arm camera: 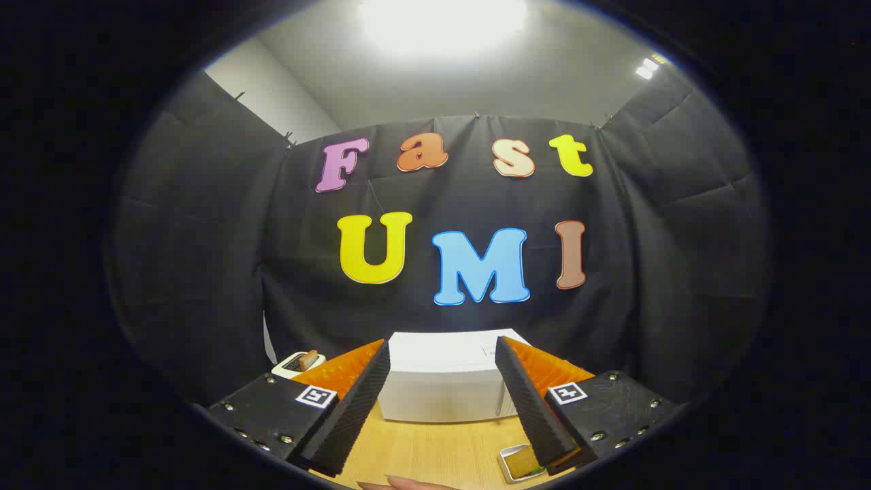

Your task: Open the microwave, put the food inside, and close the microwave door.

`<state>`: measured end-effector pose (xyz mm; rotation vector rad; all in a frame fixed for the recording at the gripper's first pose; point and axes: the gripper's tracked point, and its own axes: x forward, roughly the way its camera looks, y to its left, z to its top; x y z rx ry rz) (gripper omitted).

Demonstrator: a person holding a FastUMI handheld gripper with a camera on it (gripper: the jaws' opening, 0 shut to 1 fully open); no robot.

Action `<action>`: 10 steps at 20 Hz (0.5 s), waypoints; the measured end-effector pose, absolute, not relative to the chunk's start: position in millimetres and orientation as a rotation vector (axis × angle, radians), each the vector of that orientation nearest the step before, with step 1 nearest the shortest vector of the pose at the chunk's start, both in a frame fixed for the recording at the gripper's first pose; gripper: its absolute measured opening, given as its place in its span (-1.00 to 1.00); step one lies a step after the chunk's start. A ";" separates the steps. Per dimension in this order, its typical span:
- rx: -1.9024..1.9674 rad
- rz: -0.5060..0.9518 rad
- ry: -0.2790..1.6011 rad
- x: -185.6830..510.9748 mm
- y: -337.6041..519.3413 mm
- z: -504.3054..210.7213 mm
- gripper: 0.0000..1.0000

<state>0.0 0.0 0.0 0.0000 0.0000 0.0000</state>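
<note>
A white microwave (446, 381) stands on the wooden table (435, 449), beyond my fingers and seen between them from above; its door looks closed. My gripper (442, 350) is open, held above the table with nothing between its fingers. A small white dish with a piece of food (520, 463) sits on the table near me, partly hidden behind the right finger (534, 401).
A white toaster with bread in its slot (299, 363) stands left of the microwave, partly behind the left finger. A fingertip of a person (408, 484) shows at the near table edge. Black cloth walls close in the booth on three sides.
</note>
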 end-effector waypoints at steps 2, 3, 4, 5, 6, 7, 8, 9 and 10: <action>0.002 -0.005 -0.002 0.9 -0.6 -0.2 0.95; 0.000 -0.008 -0.001 1.0 0.0 -0.2 0.95; 0.000 -0.005 -0.002 1.3 1.8 0.4 0.95; -0.001 -0.002 -0.004 1.7 4.1 2.0 0.95; -0.005 -0.001 -0.007 1.6 5.6 3.6 0.95; -0.008 -0.001 -0.012 0.9 7.4 6.4 0.95; -0.013 0.003 -0.019 -0.2 11.2 8.0 0.95; -0.015 0.012 -0.022 -0.9 15.0 8.3 0.95; -0.019 0.022 -0.025 0.2 18.9 8.4 0.95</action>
